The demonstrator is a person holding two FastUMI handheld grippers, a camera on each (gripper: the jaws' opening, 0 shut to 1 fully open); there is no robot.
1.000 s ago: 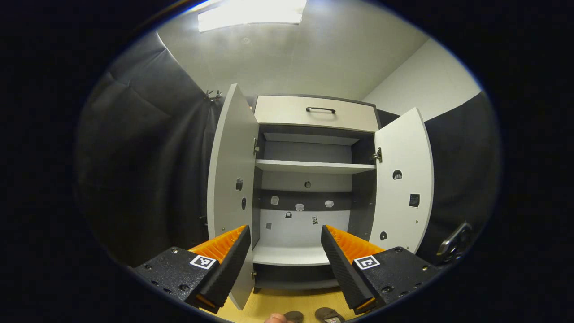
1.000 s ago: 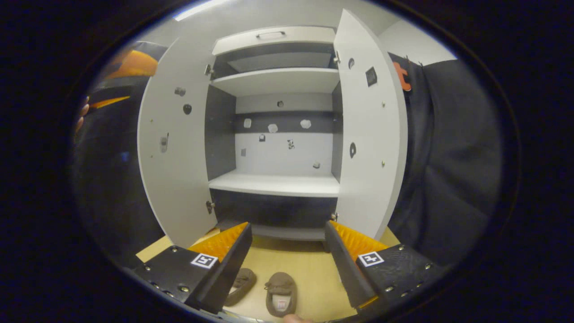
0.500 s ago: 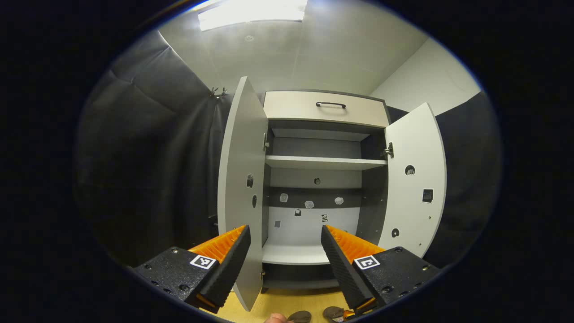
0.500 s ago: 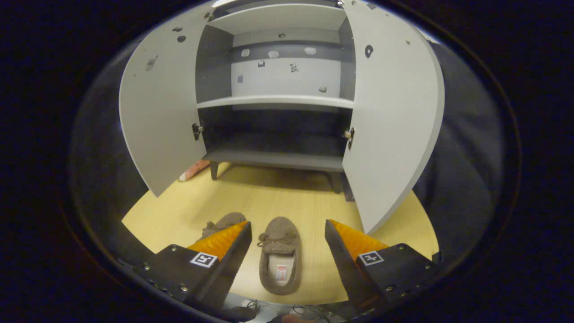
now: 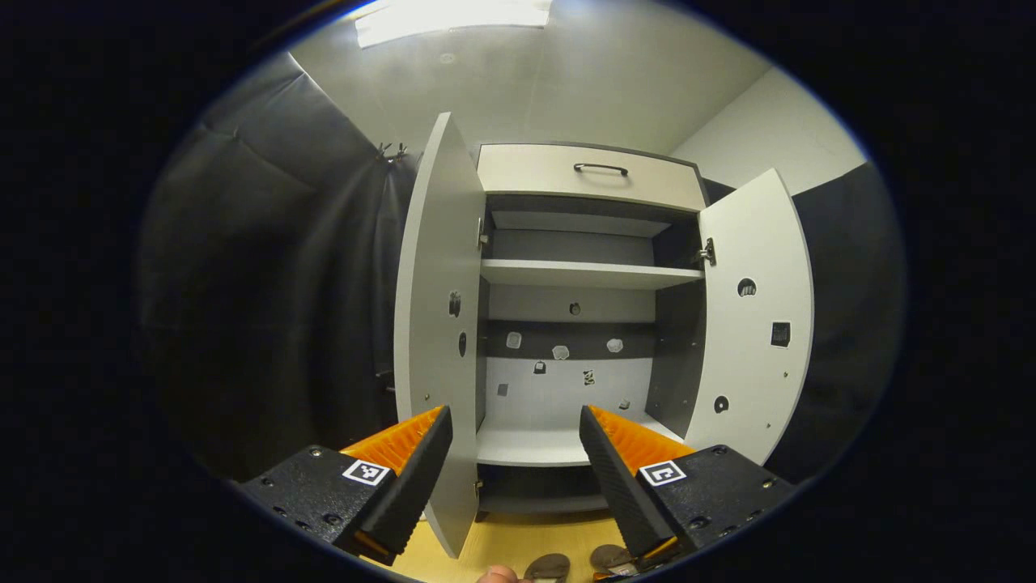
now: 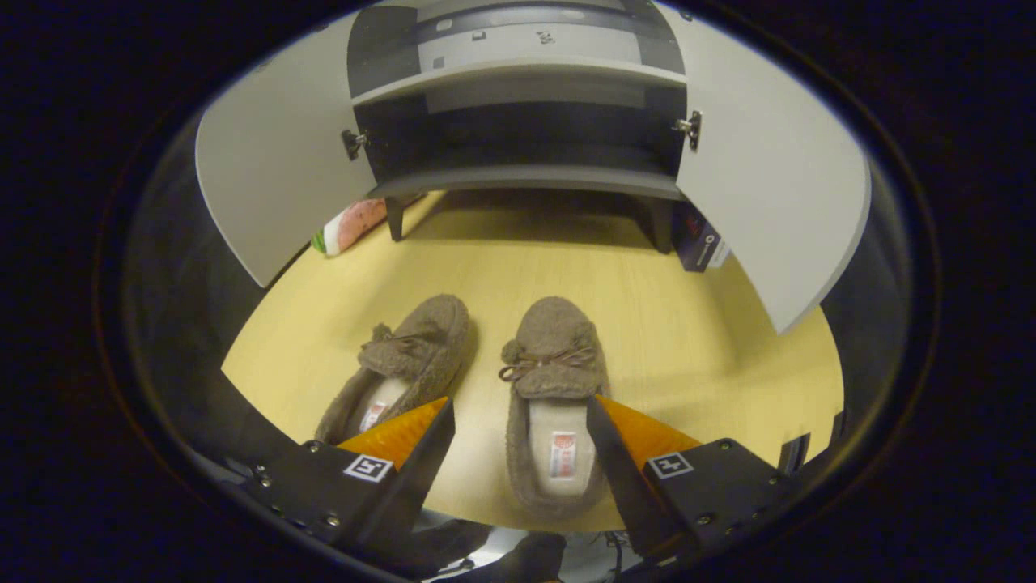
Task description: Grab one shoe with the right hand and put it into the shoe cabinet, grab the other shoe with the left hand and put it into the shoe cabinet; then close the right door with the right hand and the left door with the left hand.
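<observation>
Two brown fuzzy slippers lie side by side on the yellow floor in front of the shoe cabinet (image 6: 526,174). In the right gripper view the right slipper (image 6: 554,389) lies between the spread fingers of my right gripper (image 6: 518,421), which is open above its heel opening. The left slipper (image 6: 409,360) lies just left of it. In the left gripper view my left gripper (image 5: 514,429) is open, held high and facing the cabinet (image 5: 583,275), whose left door (image 5: 437,324) and right door (image 5: 757,316) both stand open. The slippers' tips (image 5: 566,563) peek in at the bottom edge.
The cabinet has a top drawer with a dark handle (image 5: 600,168) and pale shelves (image 5: 583,274). A pink and green object (image 6: 348,228) lies on the floor by the cabinet's left leg. A dark box (image 6: 700,247) stands behind the right door. Black cloth walls flank the cabinet.
My right gripper has tilted down and lowered over the slippers, so the right slipper now lies between its fingers. The left gripper has shifted only slightly and stays open.
</observation>
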